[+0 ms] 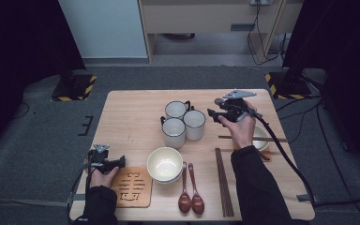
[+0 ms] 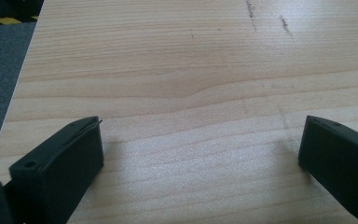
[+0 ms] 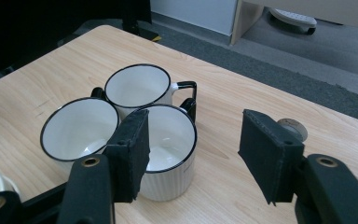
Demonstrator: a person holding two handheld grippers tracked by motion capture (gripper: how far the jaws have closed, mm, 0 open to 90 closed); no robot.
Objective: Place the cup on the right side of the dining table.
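Leftmost, the left hand-held gripper (image 1: 120, 162) rests released on the pale wooden worktop (image 1: 131, 117), near the left edge. Further right, three white black-rimmed enamel mugs (image 1: 183, 122) cluster at mid-worktop. Just right of them, the right hand-held gripper (image 1: 210, 113) hovers, released, nothing between its pads.

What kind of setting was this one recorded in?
Probably an indoor lab or office set up for recording: a small wooden table on grey carpet, tableware such as three mugs, and stand bases with hazard stripes.
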